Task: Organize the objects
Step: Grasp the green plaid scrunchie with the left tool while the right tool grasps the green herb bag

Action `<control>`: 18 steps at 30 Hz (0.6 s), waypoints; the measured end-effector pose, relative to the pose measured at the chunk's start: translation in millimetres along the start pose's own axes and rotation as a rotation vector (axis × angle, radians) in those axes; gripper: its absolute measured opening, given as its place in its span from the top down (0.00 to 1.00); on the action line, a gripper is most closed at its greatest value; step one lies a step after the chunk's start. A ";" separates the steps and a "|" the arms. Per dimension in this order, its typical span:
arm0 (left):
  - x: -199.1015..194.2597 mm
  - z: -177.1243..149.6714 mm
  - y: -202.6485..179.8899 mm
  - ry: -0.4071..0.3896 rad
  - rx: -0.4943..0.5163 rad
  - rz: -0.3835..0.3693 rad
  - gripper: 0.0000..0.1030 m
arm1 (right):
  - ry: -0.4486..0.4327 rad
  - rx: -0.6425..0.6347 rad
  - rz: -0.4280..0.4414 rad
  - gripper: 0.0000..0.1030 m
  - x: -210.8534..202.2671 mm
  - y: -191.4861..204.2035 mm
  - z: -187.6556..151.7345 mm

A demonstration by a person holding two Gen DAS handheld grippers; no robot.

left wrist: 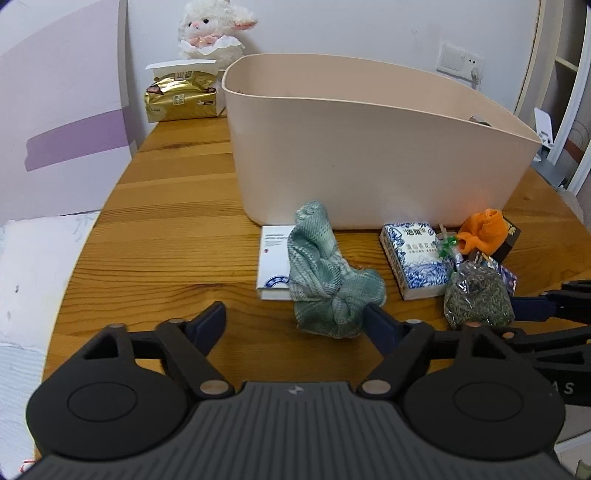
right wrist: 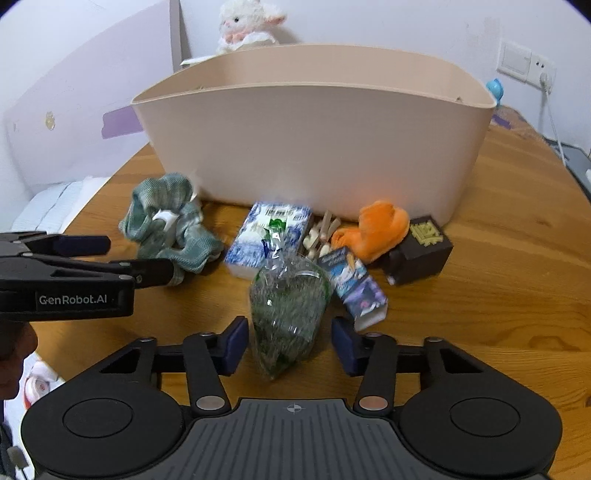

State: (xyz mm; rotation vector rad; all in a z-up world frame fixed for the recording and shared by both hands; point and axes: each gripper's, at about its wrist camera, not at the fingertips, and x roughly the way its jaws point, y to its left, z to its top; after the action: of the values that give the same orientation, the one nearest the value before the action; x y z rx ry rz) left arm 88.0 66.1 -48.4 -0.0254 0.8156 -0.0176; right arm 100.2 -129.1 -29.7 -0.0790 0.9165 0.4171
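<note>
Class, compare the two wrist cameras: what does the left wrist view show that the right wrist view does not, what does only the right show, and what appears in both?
Only the left wrist view shows the gold tissue pack and the white booklet under the green cloth.

Only the right wrist view shows the pale sticks and the gold pattern on the dark box, plus the open left gripper from the side.

Both show the beige bin, the cloth, blue-and-white box, herb bag, orange fabric and plush lamb.

A beige tub (left wrist: 369, 155), a green plaid cloth (left wrist: 325, 280), an orange plush (right wrist: 376, 229), and a blue-and-white patterned box (left wrist: 415, 258).
</note>
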 end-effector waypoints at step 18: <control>-14.4 -3.3 -2.9 -0.046 -0.007 -0.063 0.90 | -0.086 0.025 0.022 0.67 -28.6 -7.2 5.6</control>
State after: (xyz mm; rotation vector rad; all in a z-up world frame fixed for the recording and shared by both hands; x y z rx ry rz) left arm 75.7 63.5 -40.1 -0.0582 0.7687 -0.0729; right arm 91.8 -143.4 -4.6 -0.0280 0.8382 0.4266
